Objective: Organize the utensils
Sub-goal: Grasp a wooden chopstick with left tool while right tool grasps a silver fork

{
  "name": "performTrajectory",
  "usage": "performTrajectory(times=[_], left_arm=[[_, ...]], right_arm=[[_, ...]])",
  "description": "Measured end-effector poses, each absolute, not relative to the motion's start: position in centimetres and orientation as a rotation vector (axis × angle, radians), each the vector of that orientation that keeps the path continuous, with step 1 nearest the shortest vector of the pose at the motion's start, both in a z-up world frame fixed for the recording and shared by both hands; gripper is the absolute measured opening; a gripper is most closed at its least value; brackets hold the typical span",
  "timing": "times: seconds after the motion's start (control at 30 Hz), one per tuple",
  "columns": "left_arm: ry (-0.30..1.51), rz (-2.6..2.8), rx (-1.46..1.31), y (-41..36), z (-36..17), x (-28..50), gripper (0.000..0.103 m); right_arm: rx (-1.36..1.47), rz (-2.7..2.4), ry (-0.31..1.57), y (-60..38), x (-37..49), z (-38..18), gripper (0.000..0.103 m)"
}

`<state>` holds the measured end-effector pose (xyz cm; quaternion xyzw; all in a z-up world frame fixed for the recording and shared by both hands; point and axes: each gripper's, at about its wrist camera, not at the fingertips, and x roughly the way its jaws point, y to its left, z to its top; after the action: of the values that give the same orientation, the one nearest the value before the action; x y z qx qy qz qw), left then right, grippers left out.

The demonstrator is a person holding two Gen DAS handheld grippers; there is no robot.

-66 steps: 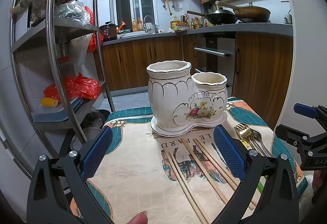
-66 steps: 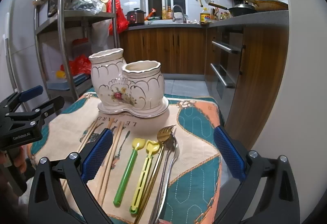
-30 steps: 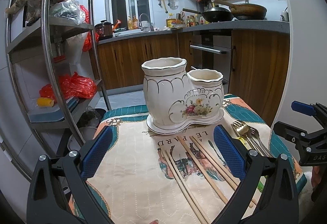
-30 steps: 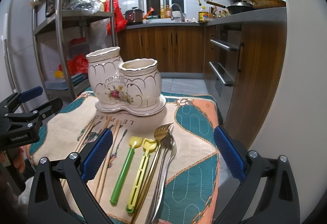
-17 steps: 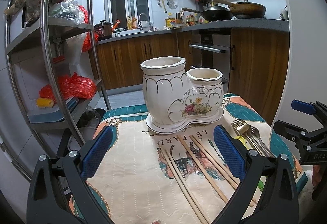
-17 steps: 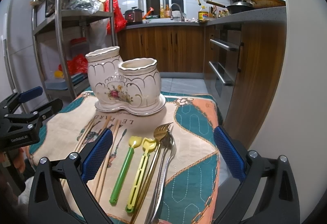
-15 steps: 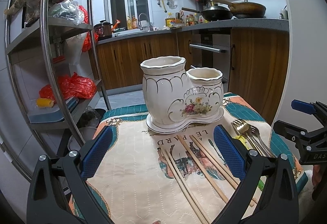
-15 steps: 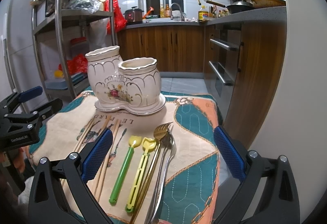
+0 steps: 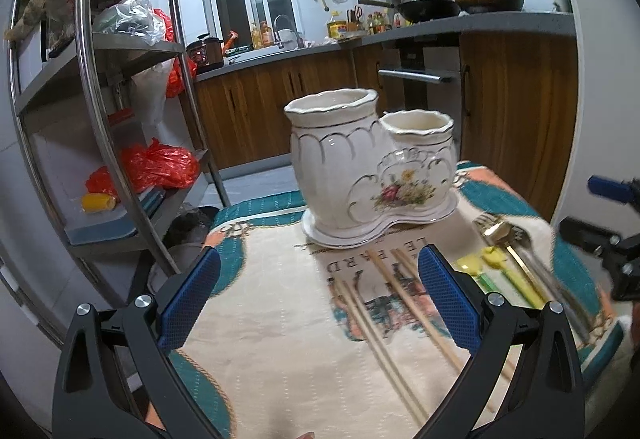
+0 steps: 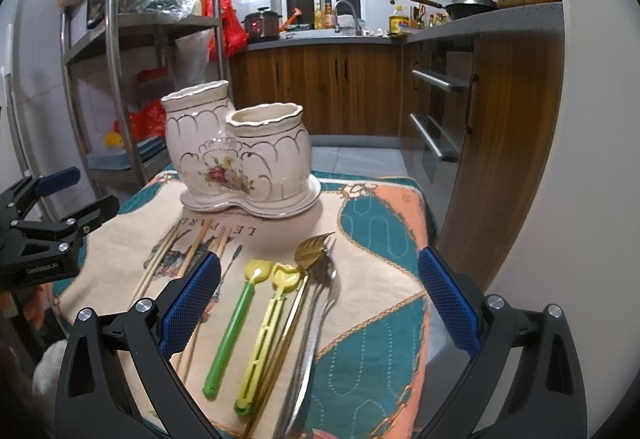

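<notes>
On a cloth-covered table (image 10: 380, 223), the double ceramic utensil holder (image 10: 240, 155) stands empty. Only the right wrist view shows the green spoon (image 10: 232, 327) and forks (image 10: 316, 279) whole; chopsticks (image 9: 384, 323) fill the left view. Left gripper (image 9: 318, 297) and right gripper (image 10: 318, 297) both gape wide, holding nothing.

Left gripper (image 9: 320, 295) sits low at 6 o'clock, blue pads spread wide, nothing between them. Straight ahead at 12 is the white holder (image 9: 370, 167), two cups on one base, on the cloth (image 9: 280, 319). Chopsticks (image 9: 384, 335) lie loose on the cloth at about 4 o'clock, running under the right pad. Further out at 3 are two yellow-headed utensils (image 9: 492, 263) and forks (image 9: 504, 235), kinda blurry. The right gripper (image 9: 608, 215) pokes in at the 3 o'clock edge. Shelf rack (image 9: 104, 111) at 9.
</notes>
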<state>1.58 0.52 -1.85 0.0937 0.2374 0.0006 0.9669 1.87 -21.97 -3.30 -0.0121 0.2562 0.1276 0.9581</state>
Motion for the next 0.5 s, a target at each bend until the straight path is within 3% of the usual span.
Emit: performTrajectory(times=[0.3,0.5], left_arm=[[0.807,-0.005,0.092,4.8,-5.2,5.2,0.097],[0.884,-0.031,0.105,3.9,-6.5,5.1,0.097]], right_arm=[[-0.14,0.227,0.635,-22.8,3.7,-4.8,0.098],[-0.069,0.253,0.775,-23.9,5.2,-5.9,0.097]])
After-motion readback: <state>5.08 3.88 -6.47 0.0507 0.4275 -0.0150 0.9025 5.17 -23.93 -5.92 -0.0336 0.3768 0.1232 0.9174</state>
